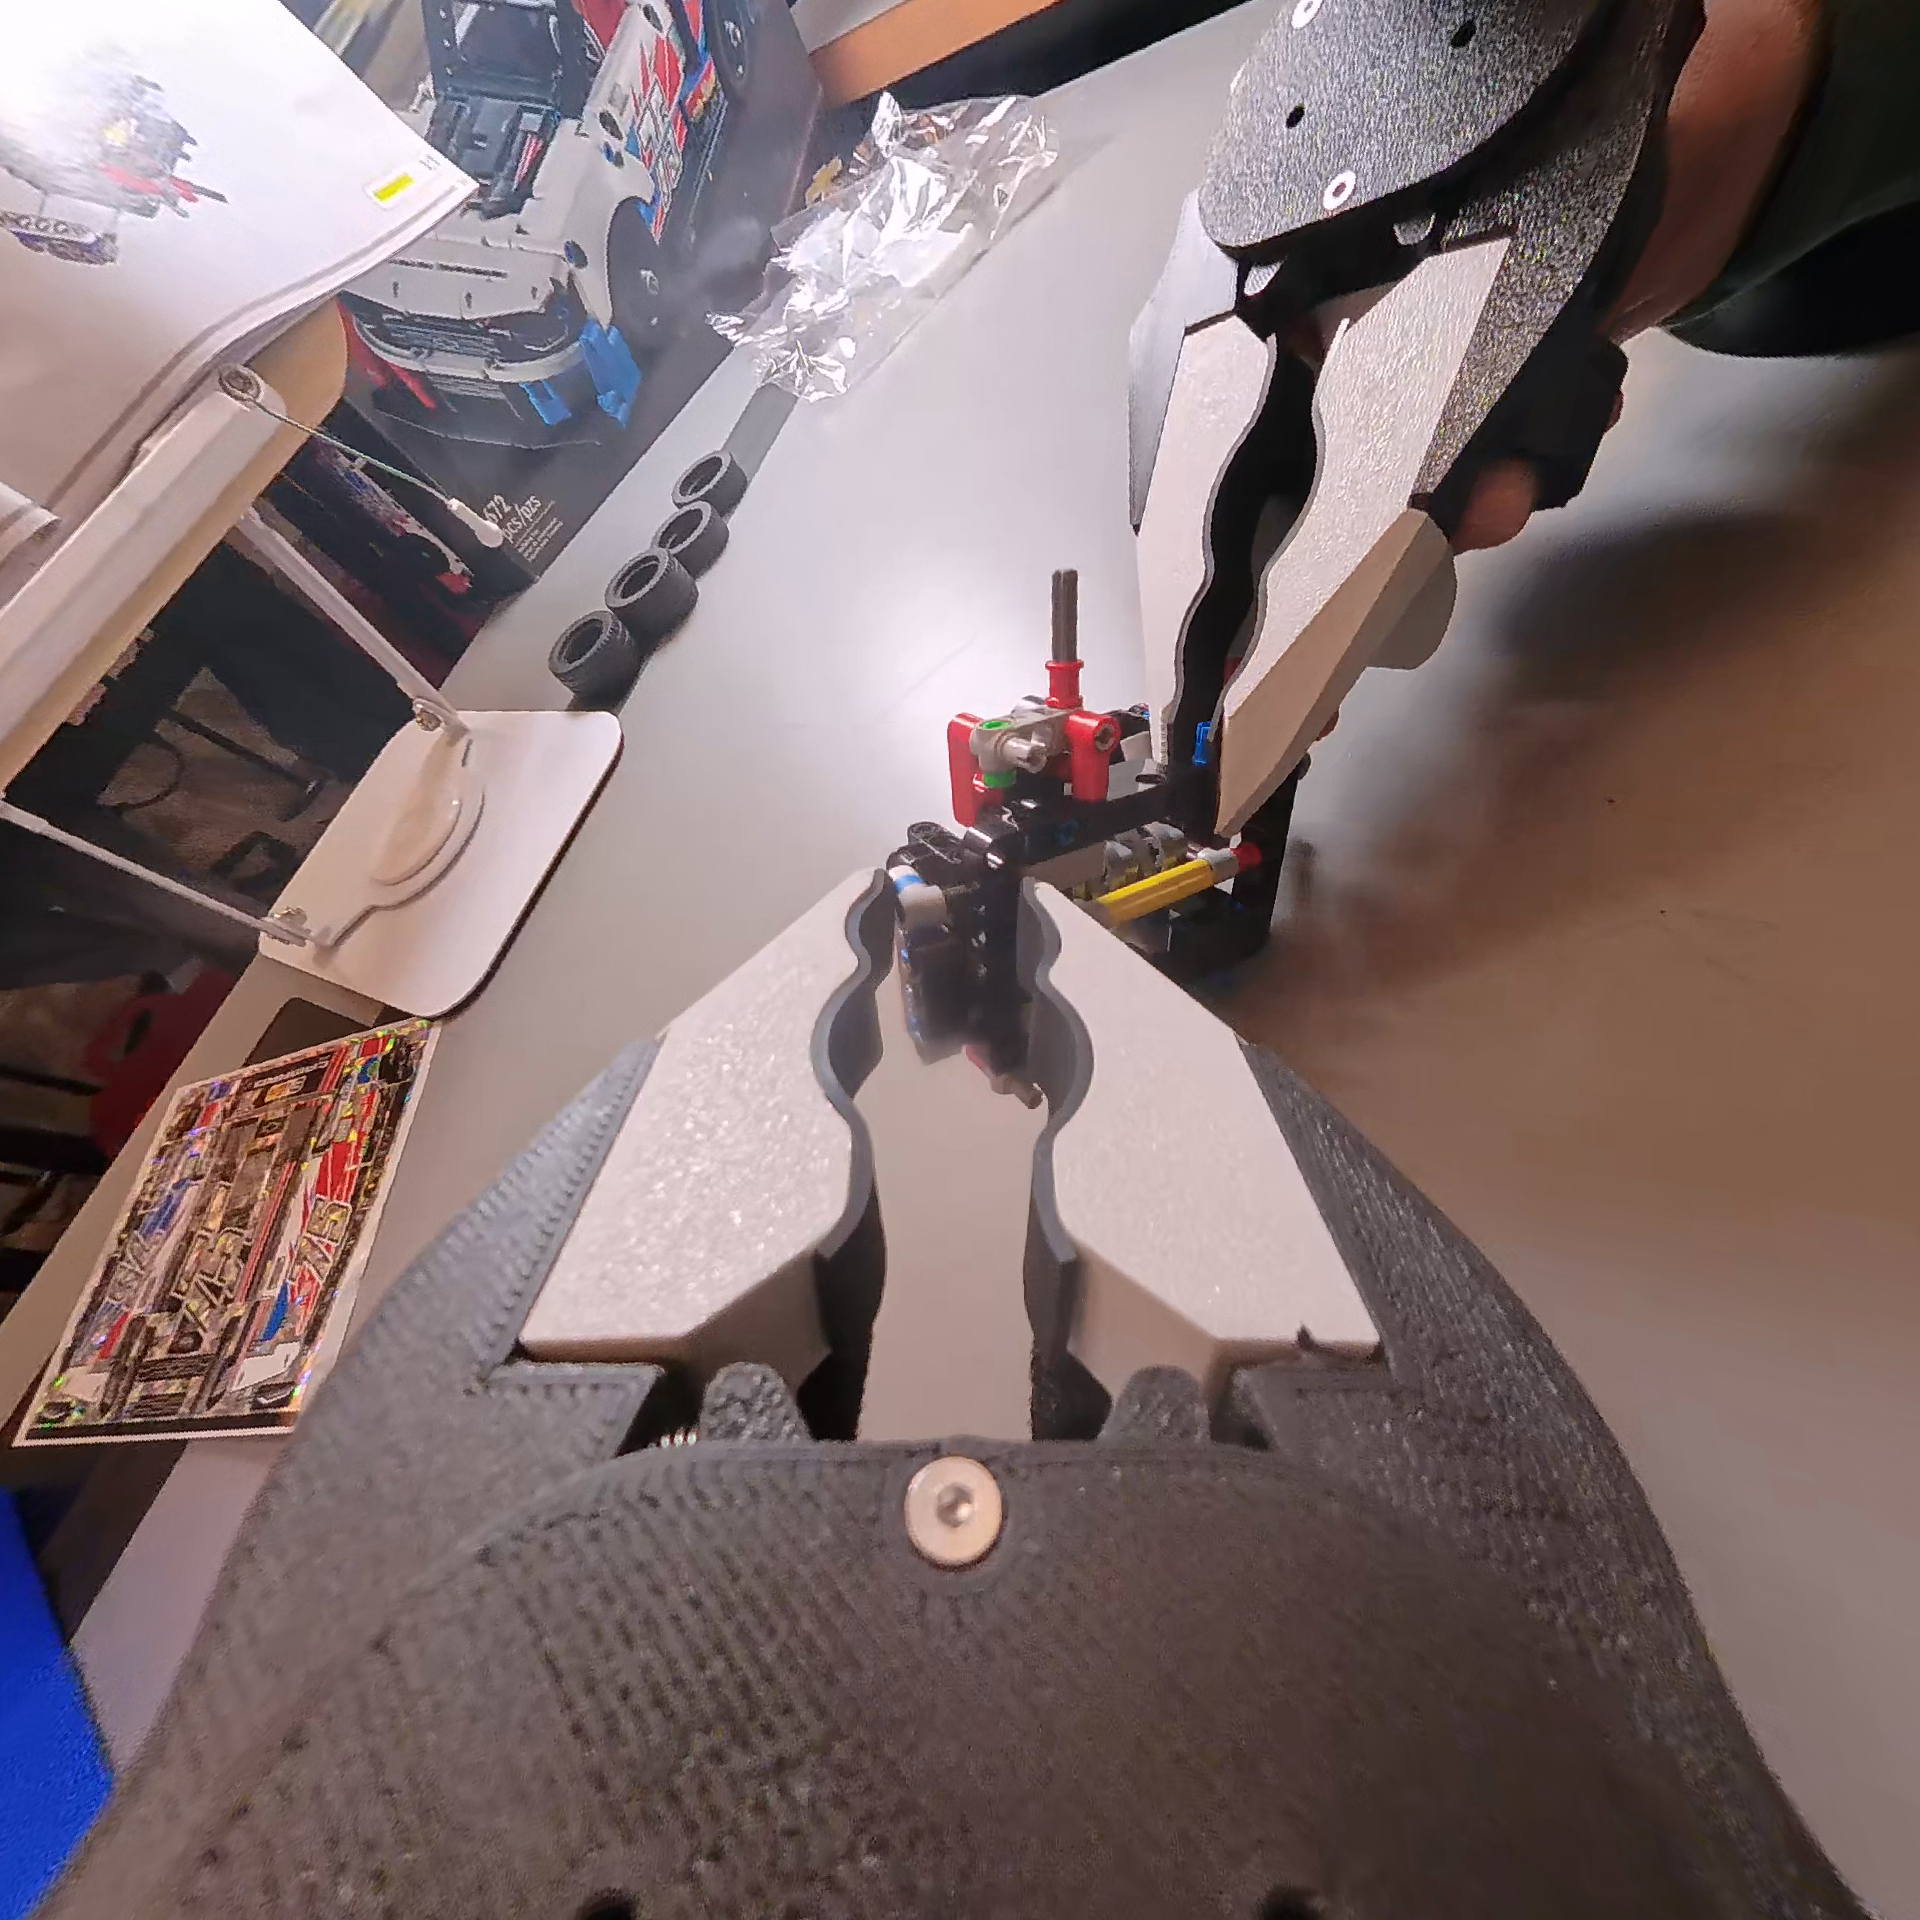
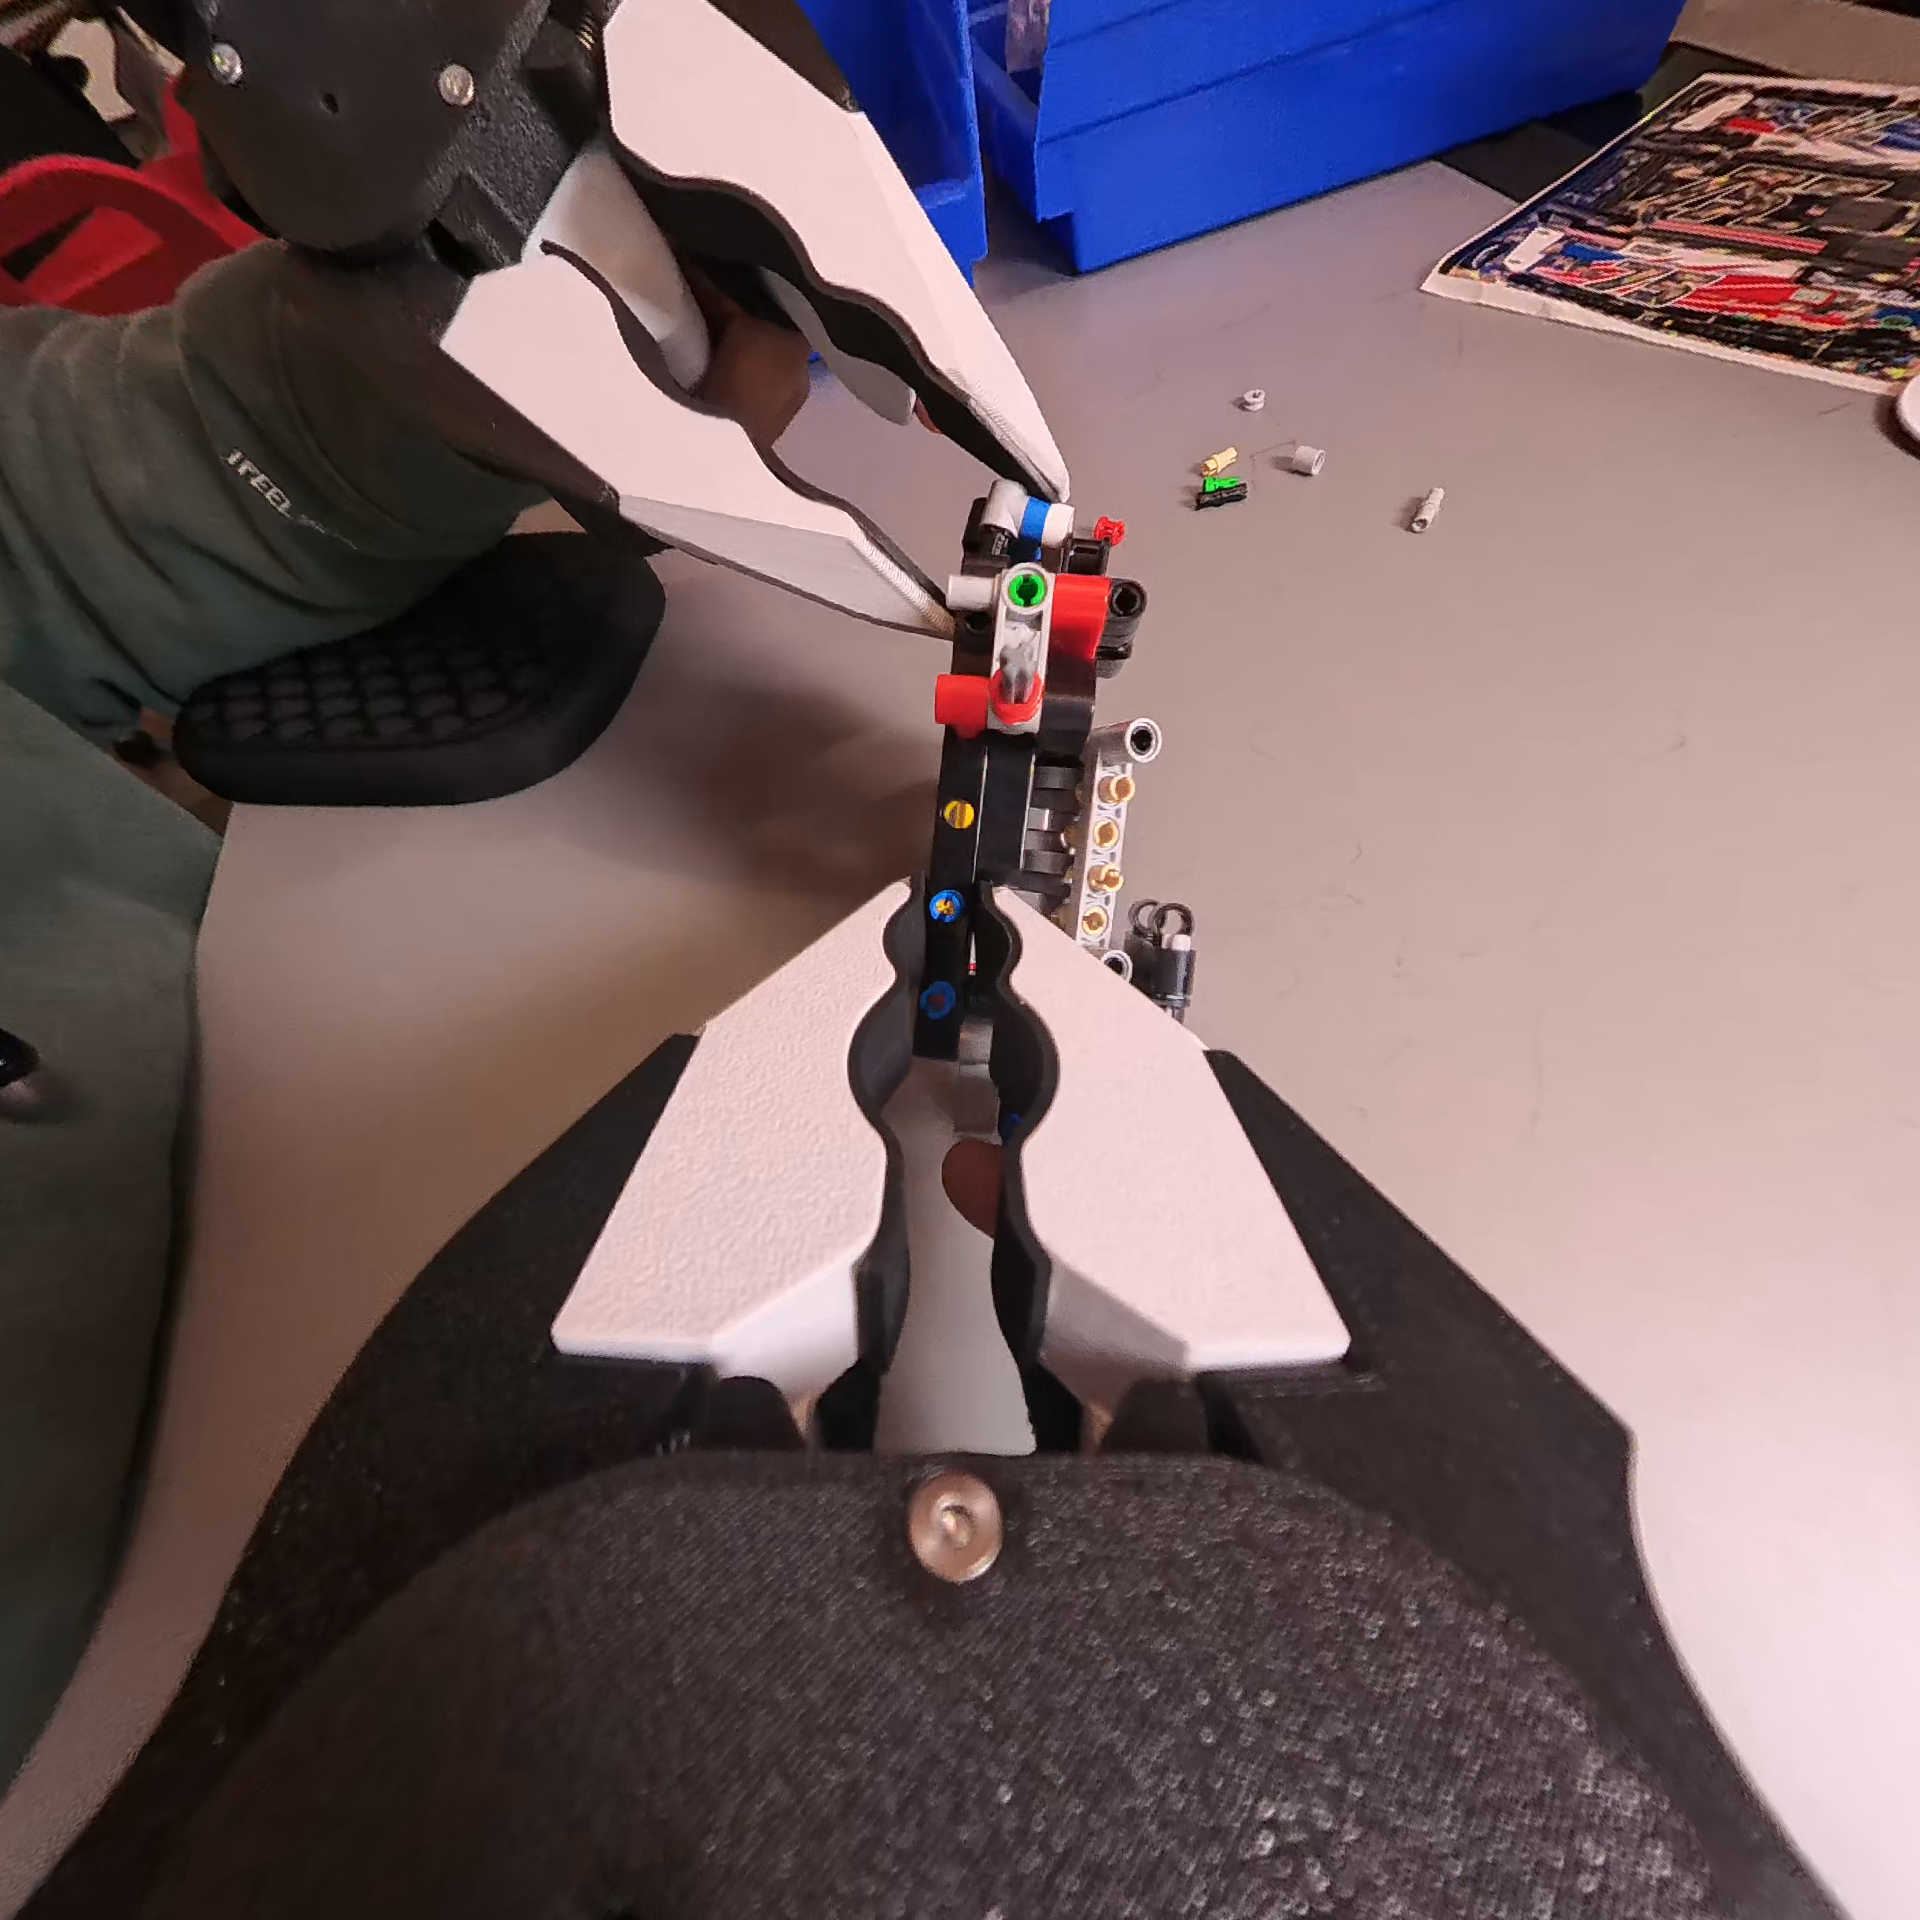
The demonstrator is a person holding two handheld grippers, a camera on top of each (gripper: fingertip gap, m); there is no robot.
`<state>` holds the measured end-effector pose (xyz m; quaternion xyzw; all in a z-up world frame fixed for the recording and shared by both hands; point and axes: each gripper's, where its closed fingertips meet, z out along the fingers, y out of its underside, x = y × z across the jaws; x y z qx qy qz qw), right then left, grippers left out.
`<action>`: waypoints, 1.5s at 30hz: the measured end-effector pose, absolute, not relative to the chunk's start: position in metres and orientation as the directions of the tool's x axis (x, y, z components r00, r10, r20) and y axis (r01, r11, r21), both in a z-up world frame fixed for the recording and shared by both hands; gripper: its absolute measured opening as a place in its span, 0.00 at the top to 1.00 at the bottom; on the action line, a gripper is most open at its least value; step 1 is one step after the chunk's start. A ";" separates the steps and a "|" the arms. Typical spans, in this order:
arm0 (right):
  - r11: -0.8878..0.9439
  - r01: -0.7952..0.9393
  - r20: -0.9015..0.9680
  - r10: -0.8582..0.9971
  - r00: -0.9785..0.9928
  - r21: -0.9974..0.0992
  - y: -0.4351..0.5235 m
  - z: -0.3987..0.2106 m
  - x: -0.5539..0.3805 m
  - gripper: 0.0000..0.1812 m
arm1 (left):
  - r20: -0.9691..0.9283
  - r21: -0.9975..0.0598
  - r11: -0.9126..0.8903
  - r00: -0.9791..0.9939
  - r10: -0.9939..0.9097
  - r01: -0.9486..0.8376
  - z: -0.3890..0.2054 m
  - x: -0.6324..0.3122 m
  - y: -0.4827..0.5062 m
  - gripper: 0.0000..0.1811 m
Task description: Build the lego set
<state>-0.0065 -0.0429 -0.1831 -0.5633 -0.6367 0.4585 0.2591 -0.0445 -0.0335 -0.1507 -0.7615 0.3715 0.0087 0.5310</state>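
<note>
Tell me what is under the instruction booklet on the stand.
Under the instruction booklet the white stand props it up. The set's box leans behind it, partly covered; four black tyres line the table beside it.

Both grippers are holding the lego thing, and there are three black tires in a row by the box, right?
Almost. There are four tires, not three; the left wrist view shows them lined up beside the box. The rest holds: the left gripper and right gripper both clamp the lego build.
</note>
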 end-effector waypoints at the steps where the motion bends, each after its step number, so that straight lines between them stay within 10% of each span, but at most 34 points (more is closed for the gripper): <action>1: -0.051 0.478 -0.182 0.955 -0.232 -0.877 -0.043 -0.183 -0.007 0.96 | -0.413 -0.799 -0.160 0.723 -0.555 -0.579 -0.151 -0.045 -0.034 0.88; 20: 0.002 0.482 -0.131 0.961 -0.242 -0.876 -0.040 -0.185 -0.004 0.97 | -0.529 -0.746 -0.140 0.707 -0.469 -0.651 -0.147 -0.039 -0.033 0.89; 32: 0.050 0.442 -0.114 0.934 -0.337 -0.896 -0.048 -0.185 -0.002 0.97 | -0.169 -0.906 -0.184 0.724 -0.669 -0.382 -0.133 -0.041 -0.054 0.86; 45: 0.118 0.413 -0.062 0.916 -0.397 -0.903 -0.057 -0.185 0.000 0.96 | -0.237 -0.864 -0.182 0.699 -0.674 -0.469 -0.142 -0.041 -0.057 0.95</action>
